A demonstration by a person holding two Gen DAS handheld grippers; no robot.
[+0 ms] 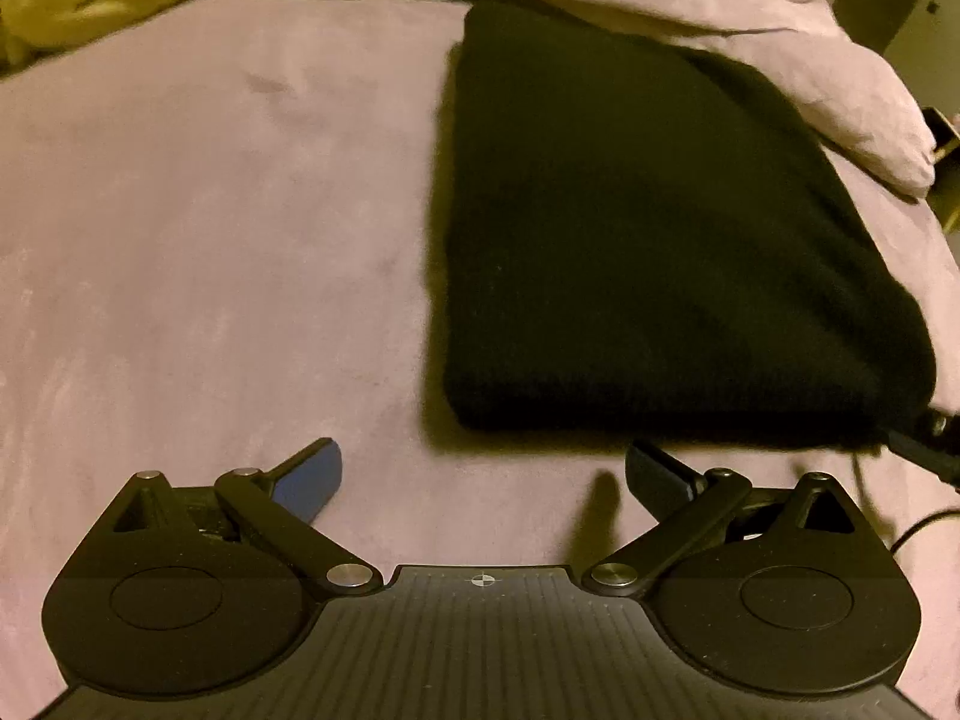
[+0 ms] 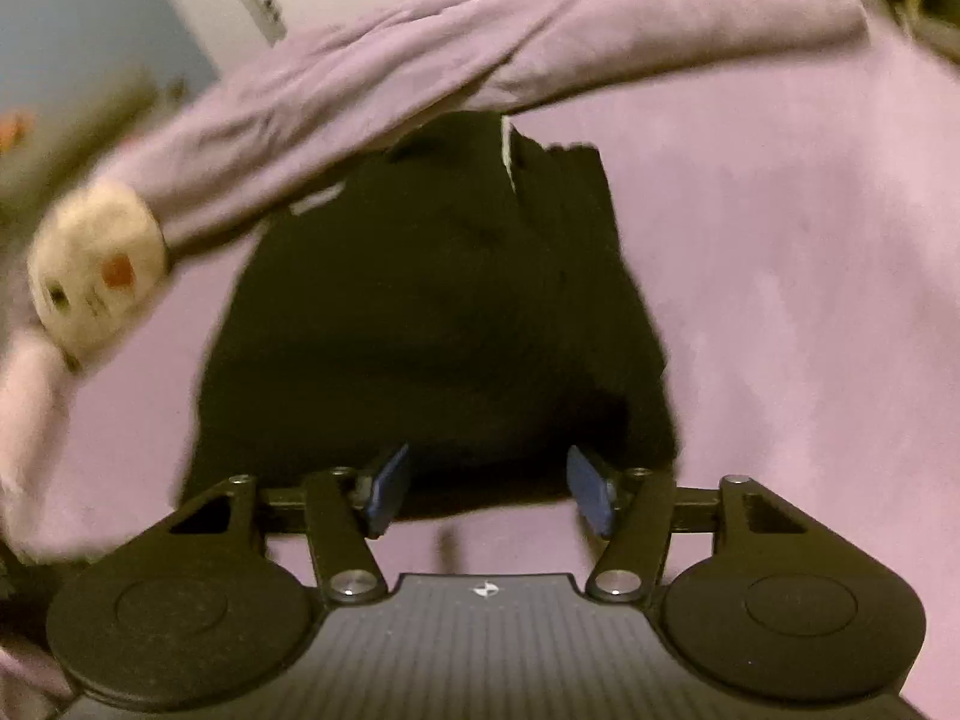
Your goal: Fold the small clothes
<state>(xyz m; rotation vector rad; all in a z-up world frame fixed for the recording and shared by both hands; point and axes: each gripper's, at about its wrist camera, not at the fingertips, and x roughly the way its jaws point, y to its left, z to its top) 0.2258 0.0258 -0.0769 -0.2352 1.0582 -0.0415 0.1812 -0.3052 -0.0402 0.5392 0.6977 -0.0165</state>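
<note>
Your left gripper was matte black: ribbed grey-black base plate, round side housings, silver pivot screws, small crosshair mark at centre, blue pads. Your right gripper looked same, blue pads too.

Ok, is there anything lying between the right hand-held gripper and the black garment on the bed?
Nothing visible does. The right hand-held gripper sits open right at the near edge of the folded black garment, with only bare purple sheet below. The plush toy lies off to the side, near the pillow.
</note>
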